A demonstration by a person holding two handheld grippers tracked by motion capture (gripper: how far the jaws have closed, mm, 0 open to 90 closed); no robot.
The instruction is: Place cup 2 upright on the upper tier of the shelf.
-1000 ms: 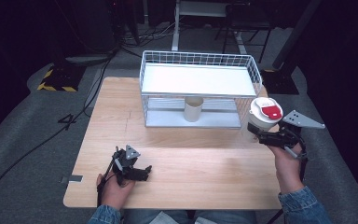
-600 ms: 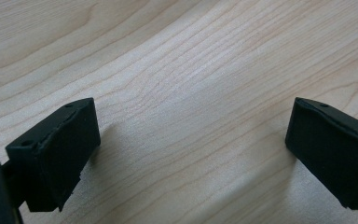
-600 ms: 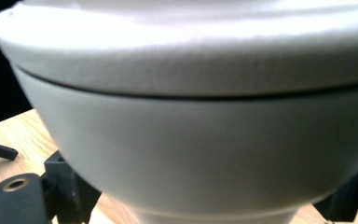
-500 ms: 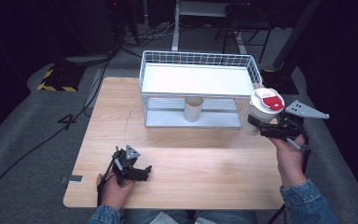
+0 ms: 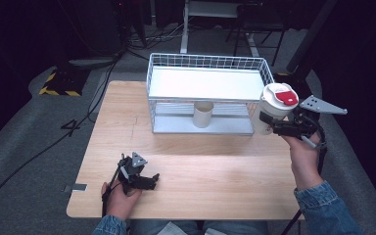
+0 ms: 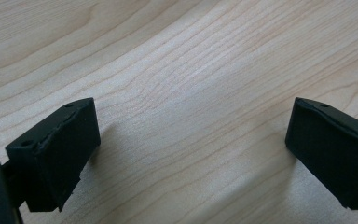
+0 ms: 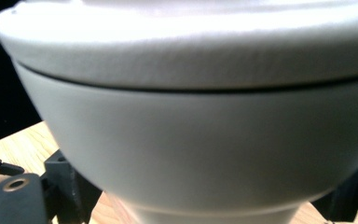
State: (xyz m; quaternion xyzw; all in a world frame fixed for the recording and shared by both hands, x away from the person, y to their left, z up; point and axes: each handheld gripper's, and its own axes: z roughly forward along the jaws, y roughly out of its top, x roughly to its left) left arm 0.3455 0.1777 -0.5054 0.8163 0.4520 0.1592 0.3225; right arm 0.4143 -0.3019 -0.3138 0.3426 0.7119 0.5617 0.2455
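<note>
High view: my right gripper (image 5: 280, 126) clamps the upright lidded cup (image 5: 273, 108) just off the wire rack's (image 5: 206, 66) right end, my left gripper (image 5: 144, 179) lying open.

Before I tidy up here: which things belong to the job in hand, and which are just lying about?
In use: lidded cup, held by right tongs; wire rack.
Lying about: small cup under rack; left tongs, open on table.
</note>
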